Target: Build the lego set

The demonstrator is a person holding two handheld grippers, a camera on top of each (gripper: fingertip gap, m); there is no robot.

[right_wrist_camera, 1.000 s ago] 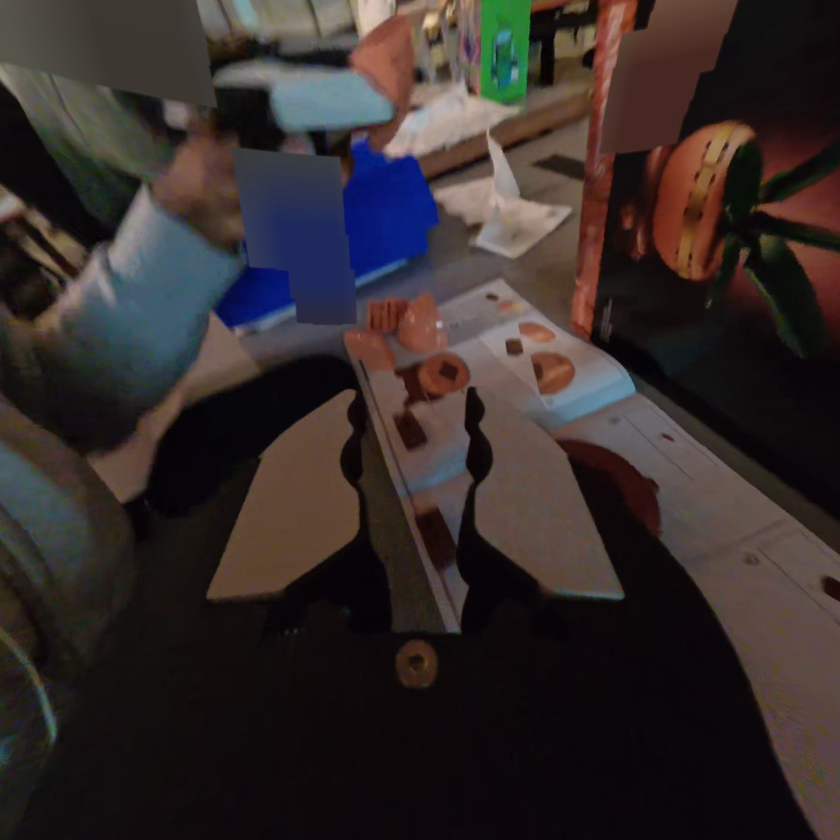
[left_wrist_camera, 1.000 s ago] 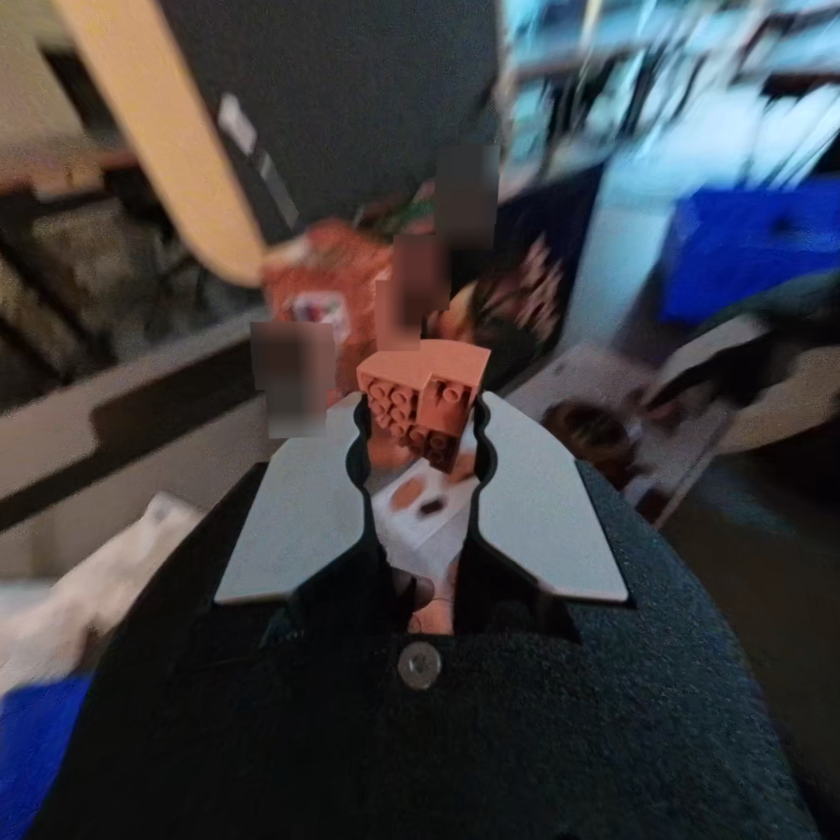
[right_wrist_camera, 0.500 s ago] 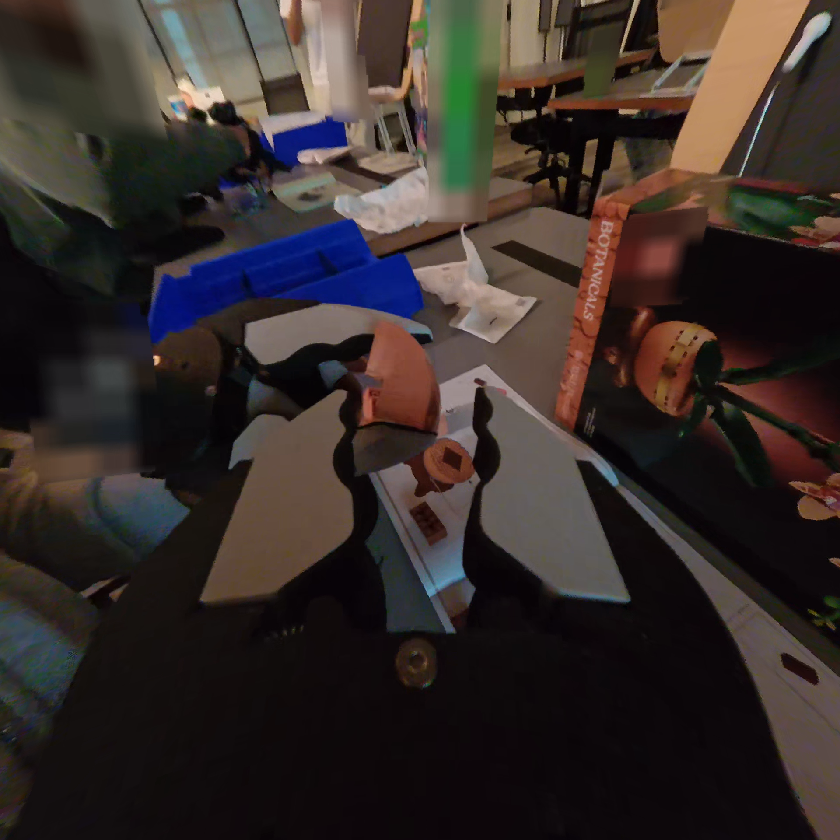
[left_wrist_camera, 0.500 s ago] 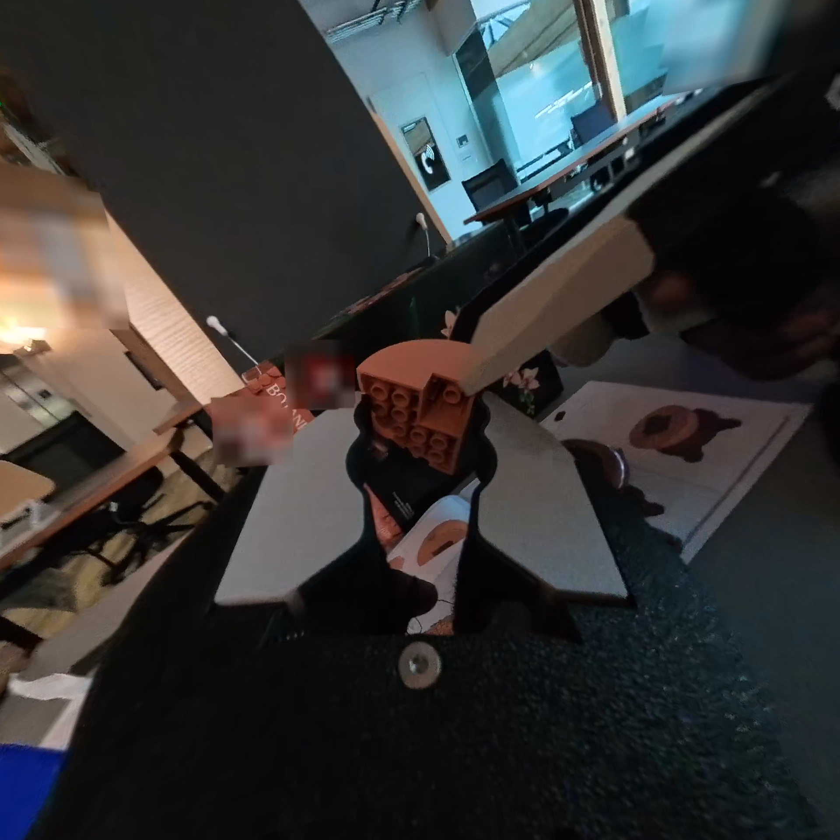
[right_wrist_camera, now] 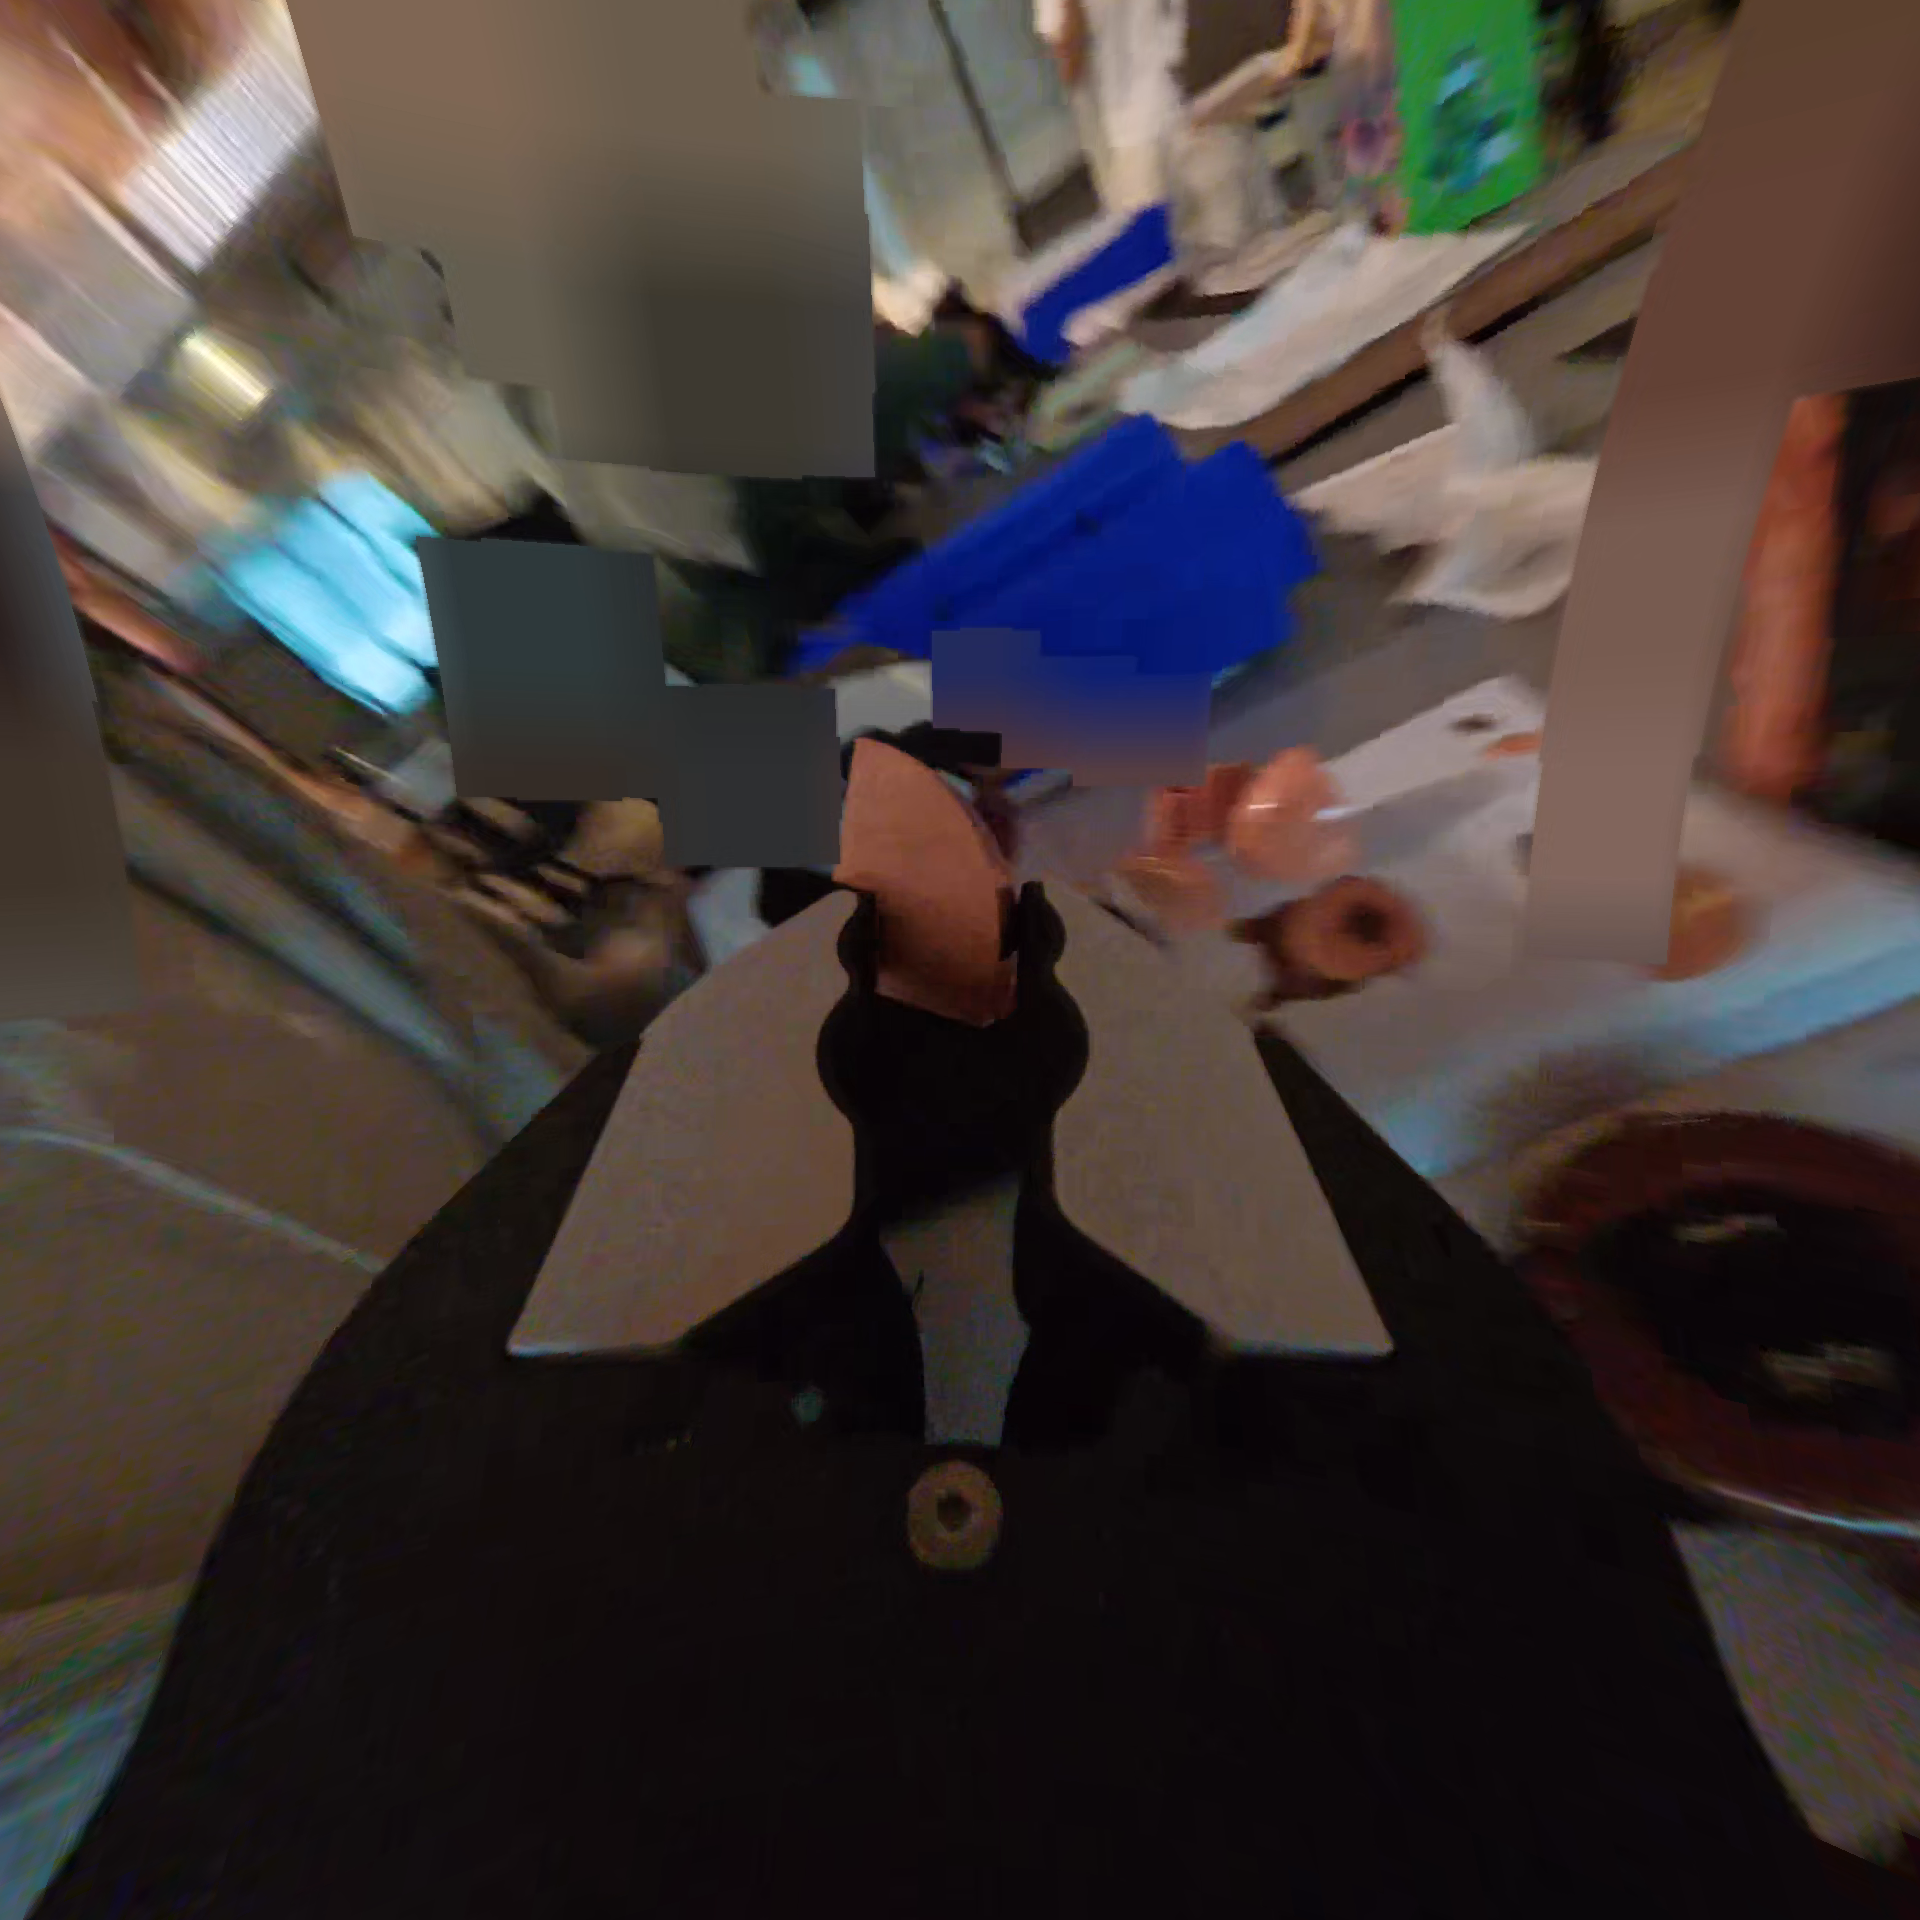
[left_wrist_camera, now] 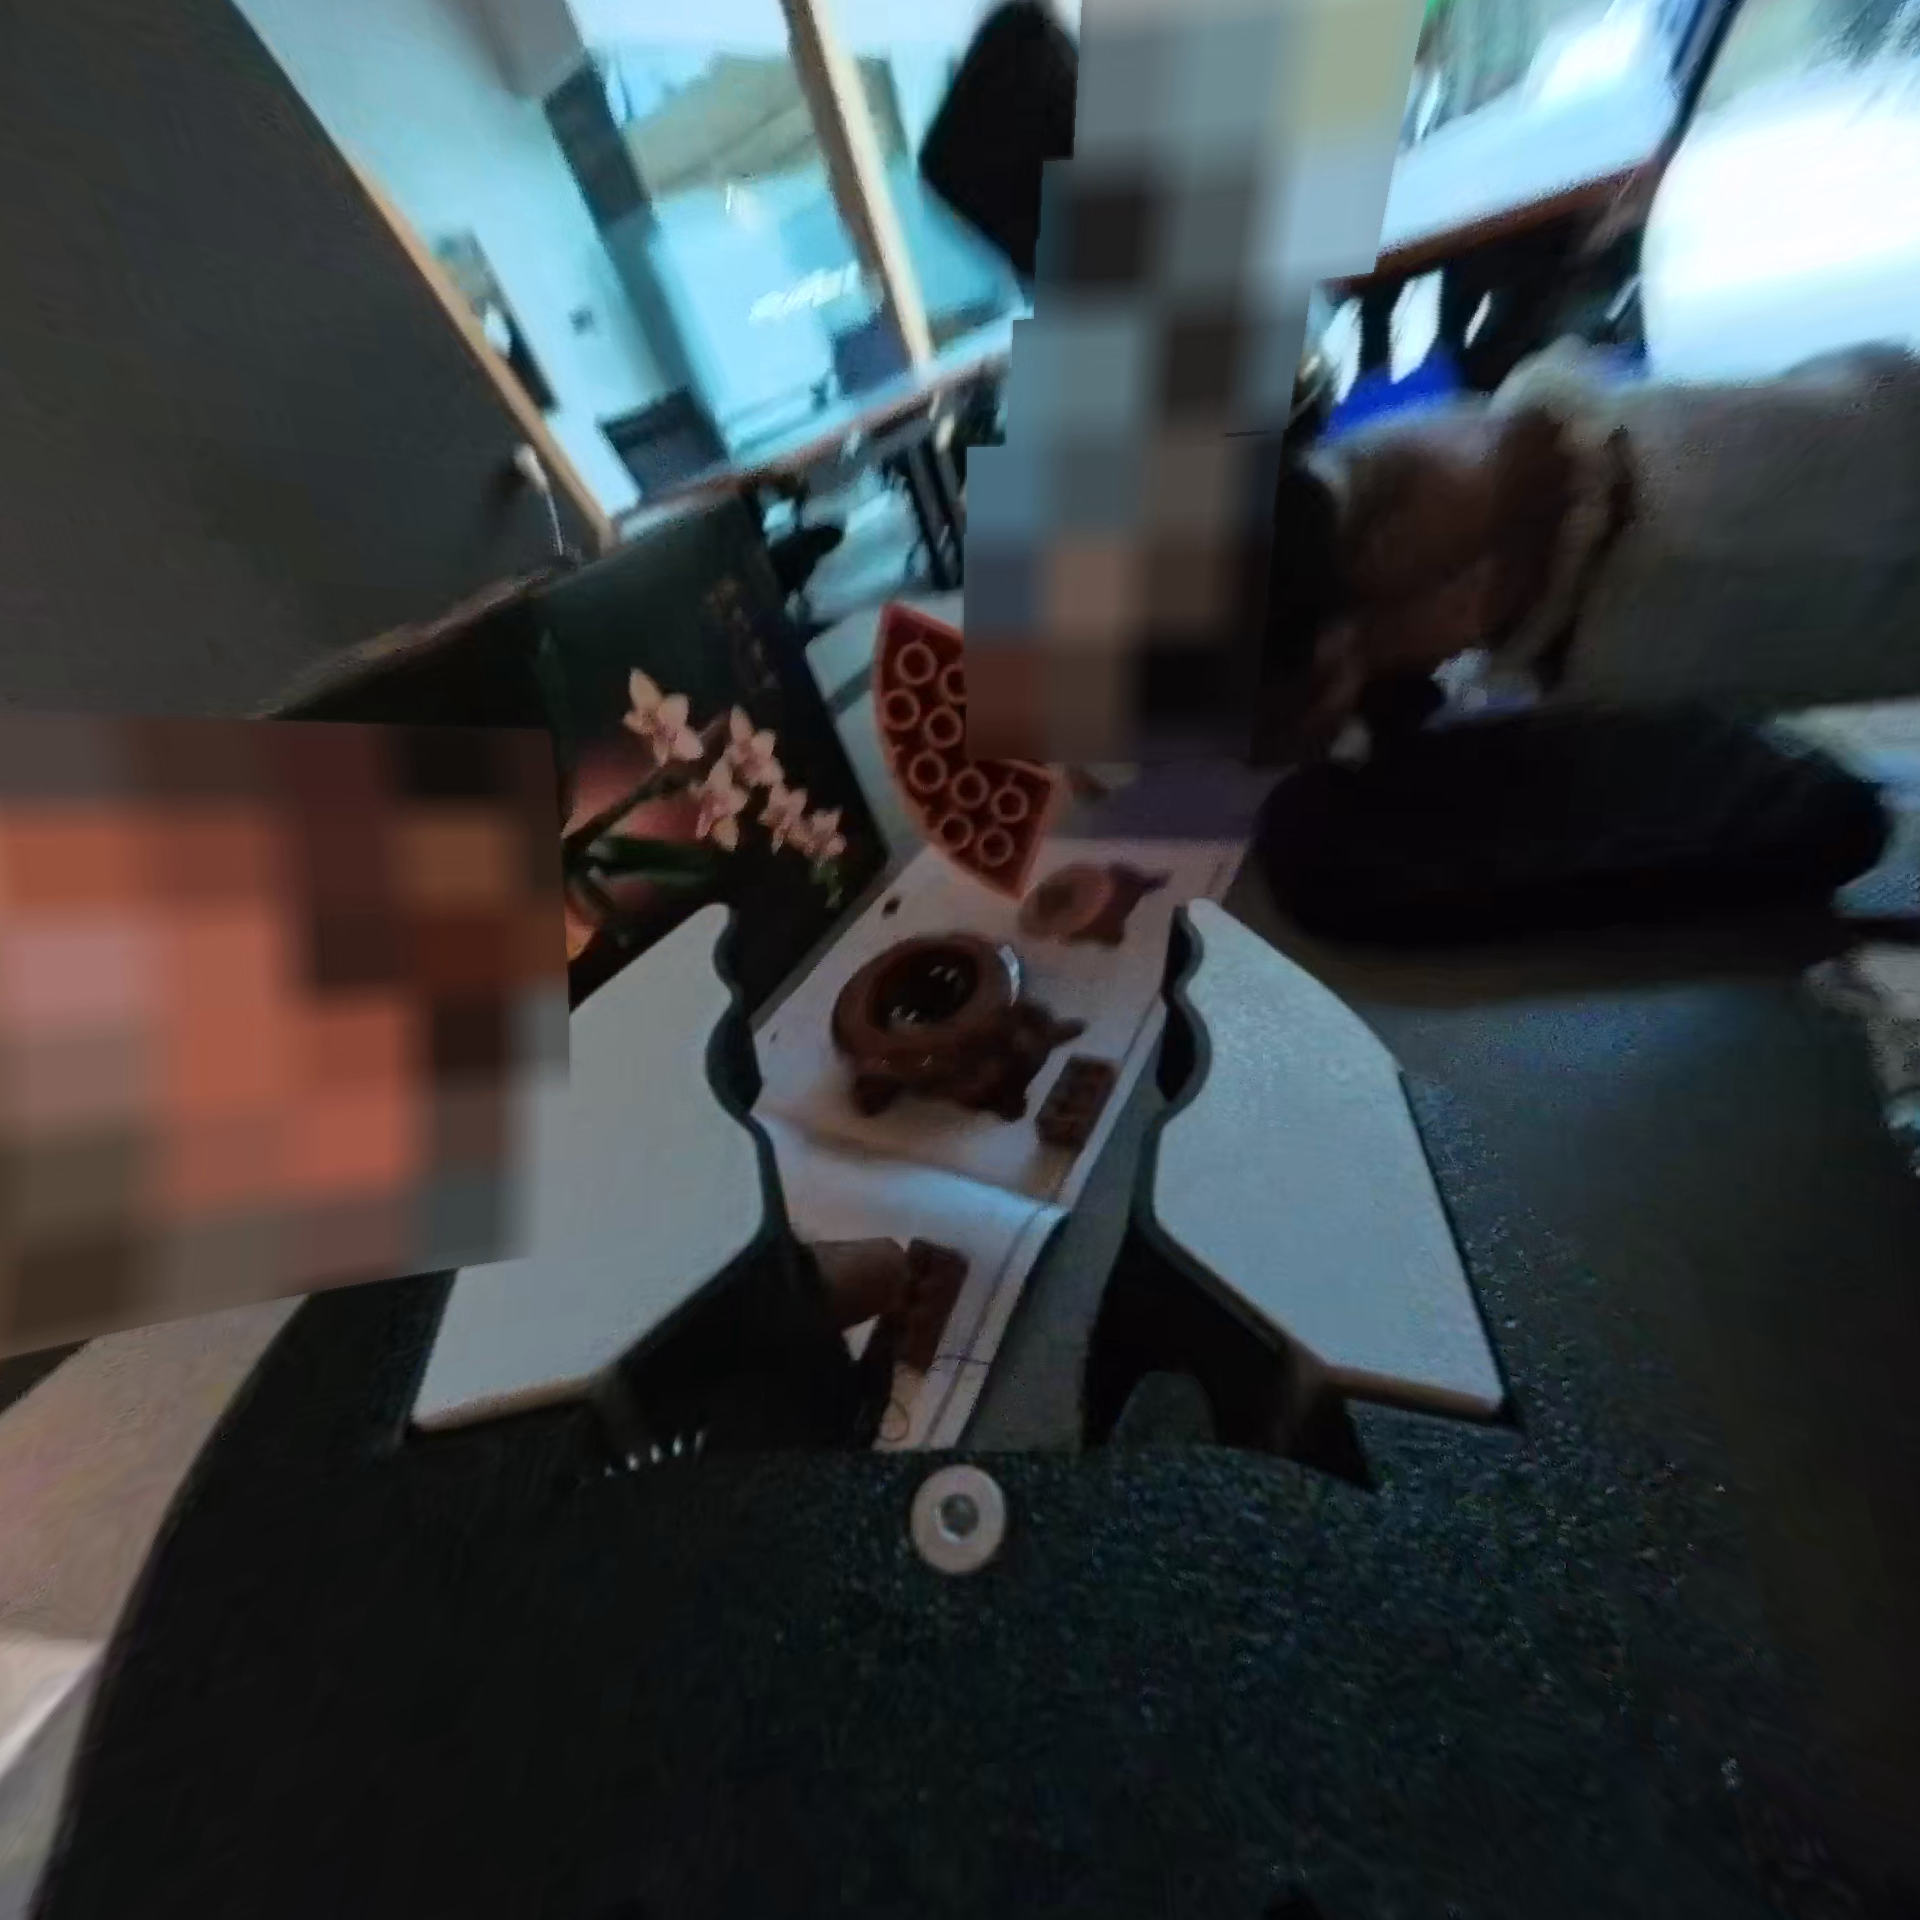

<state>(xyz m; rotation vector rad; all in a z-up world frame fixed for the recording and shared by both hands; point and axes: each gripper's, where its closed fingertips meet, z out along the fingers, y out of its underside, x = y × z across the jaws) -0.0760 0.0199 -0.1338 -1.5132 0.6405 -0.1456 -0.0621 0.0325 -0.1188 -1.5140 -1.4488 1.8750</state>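
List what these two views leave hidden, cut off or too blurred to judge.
- Left wrist view: a mosaic patch covers part of the curved terracotta brick, and whatever holds it.
- Right wrist view: motion blur smears the loose pieces on the booklet.
- Right wrist view: the edge cuts off the brown ring.

Open booklet page between spread fingers; dark box close left.

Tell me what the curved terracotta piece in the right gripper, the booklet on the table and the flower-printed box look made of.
Curved terracotta brick, pinched in the right gripper: moulded plastic, smooth and matte, with round tubes on its underside. Booklet: white printed paper, its page edge curling. Flower-printed box: likely printed cardboard, going by its flat panels and sharp edges; its sheen is unclear in the blur.
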